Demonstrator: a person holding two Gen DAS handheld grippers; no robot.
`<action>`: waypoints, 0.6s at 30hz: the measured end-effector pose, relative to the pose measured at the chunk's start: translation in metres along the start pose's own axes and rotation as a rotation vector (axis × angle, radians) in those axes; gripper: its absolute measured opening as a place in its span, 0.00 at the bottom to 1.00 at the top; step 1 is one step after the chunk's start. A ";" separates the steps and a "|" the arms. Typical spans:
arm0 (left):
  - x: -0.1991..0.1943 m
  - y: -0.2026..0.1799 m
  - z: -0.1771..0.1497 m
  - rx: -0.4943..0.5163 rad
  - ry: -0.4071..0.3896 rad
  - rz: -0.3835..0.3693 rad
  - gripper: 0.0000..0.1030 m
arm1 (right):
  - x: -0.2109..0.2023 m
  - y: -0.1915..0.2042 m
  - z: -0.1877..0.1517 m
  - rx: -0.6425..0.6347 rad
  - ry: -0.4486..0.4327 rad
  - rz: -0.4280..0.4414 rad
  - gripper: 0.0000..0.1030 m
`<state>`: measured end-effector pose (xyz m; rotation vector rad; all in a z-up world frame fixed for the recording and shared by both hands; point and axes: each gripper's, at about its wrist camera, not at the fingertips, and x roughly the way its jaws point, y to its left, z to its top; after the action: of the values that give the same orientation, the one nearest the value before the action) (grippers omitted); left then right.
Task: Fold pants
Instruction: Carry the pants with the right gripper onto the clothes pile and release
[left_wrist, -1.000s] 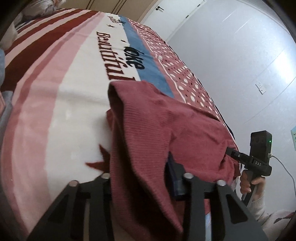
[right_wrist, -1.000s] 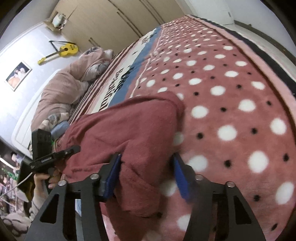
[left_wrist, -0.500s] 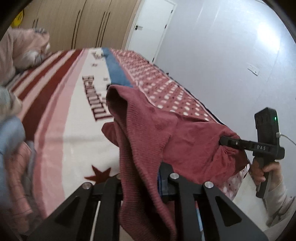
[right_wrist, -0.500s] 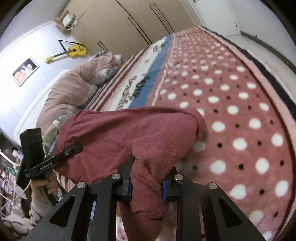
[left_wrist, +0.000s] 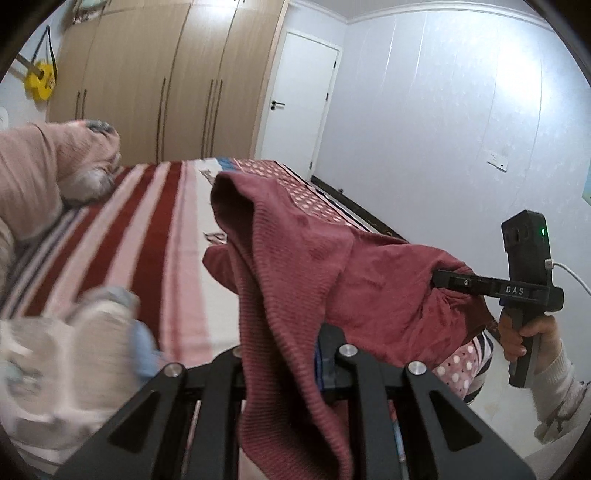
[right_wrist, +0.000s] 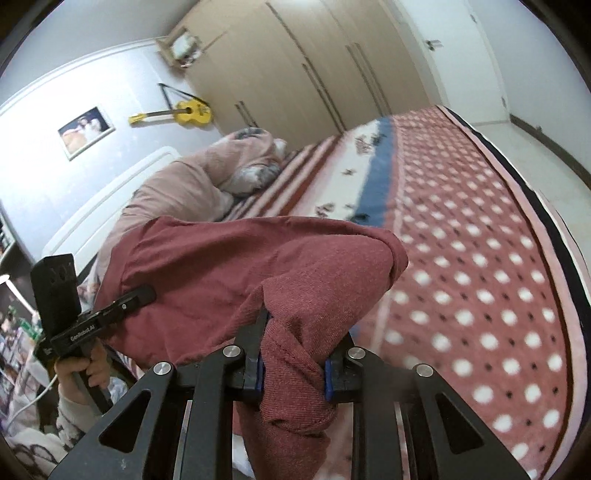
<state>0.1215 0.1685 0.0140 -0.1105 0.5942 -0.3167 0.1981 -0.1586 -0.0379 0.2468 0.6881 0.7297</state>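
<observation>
So we've got the dusty-red knit pants (left_wrist: 295, 258) lifted up off the bed, stretched between both grippers over the fleece blanket with red and pink stripes on one side and white polka dots on the other (right_wrist: 480, 277). Our black left gripper (left_wrist: 284, 354) is clamped tight on a bunched edge of the fabric, which drapes down over its fingers and hangs below them. Our black right gripper (right_wrist: 293, 363) is pinched on another wad of the same fabric, blue pads pressed against it from both sides, with a loose end dangling underneath. From the left wrist view we can see the right gripper out to the side with its tip buried in the cloth, and the pants sag a bit in the middle between the two. Further up the bed there's a rumpled pink comforter (right_wrist: 192, 184), a yellow ukulele on the wall (right_wrist: 184, 112), tan wooden wardrobe doors (left_wrist: 166, 81) behind, and a white door (left_wrist: 295, 99) next to them
</observation>
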 end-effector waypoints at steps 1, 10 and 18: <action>-0.014 0.009 0.003 0.000 -0.008 0.013 0.12 | 0.005 0.013 0.006 -0.022 -0.004 0.010 0.16; -0.110 0.088 0.026 0.021 -0.064 0.137 0.12 | 0.059 0.126 0.045 -0.161 0.000 0.118 0.16; -0.164 0.167 0.018 -0.043 -0.087 0.211 0.12 | 0.125 0.205 0.058 -0.230 0.039 0.212 0.16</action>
<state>0.0466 0.3804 0.0840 -0.1014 0.5213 -0.0938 0.1953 0.0771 0.0342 0.0955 0.6146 1.0113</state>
